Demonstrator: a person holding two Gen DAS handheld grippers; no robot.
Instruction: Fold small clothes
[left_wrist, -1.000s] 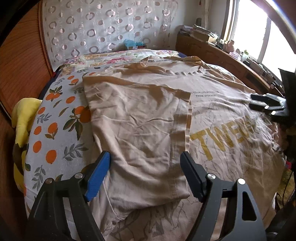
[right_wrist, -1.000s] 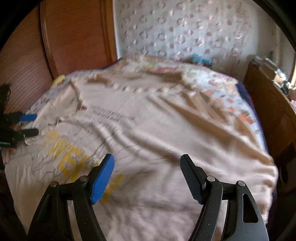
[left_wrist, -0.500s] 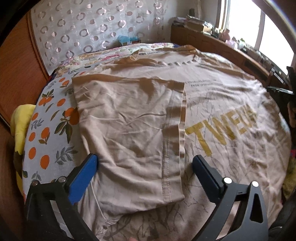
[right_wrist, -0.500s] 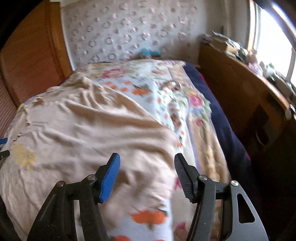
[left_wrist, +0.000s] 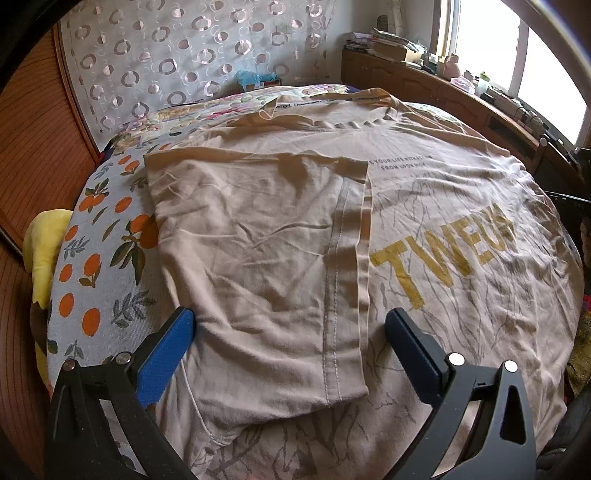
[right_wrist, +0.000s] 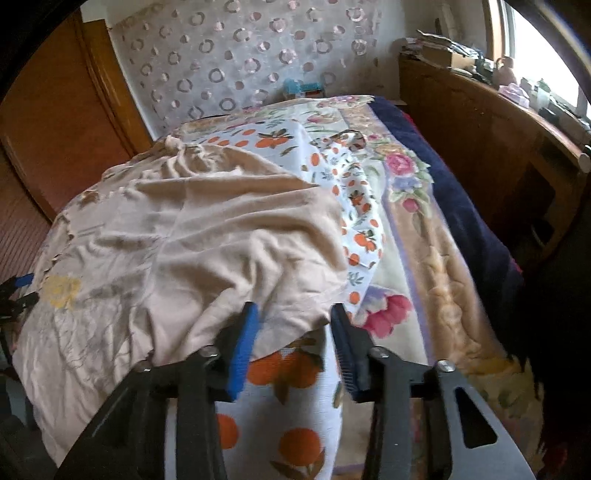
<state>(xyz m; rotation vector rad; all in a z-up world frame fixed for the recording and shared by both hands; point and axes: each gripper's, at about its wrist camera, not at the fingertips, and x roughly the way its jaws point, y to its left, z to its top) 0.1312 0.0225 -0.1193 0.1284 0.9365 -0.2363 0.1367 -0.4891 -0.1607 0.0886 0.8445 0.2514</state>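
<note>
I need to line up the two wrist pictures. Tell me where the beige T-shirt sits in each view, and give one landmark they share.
Left wrist: the beige T-shirt fills the centre and right, its left side folded over.
Right wrist: it covers the left and centre; the right gripper is closing at its edge.
Shared landmark: the circle-patterned curtain.

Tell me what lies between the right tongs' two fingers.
In the right wrist view, the shirt's edge lies between the closing right tongs, over the orange-print sheet.

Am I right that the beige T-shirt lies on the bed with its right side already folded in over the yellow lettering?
Not quite. The fold is on the left side of the beige T-shirt, as the left wrist view shows: the flap lies beside the yellow lettering, which stays uncovered. The shirt does lie on the bed.
</note>
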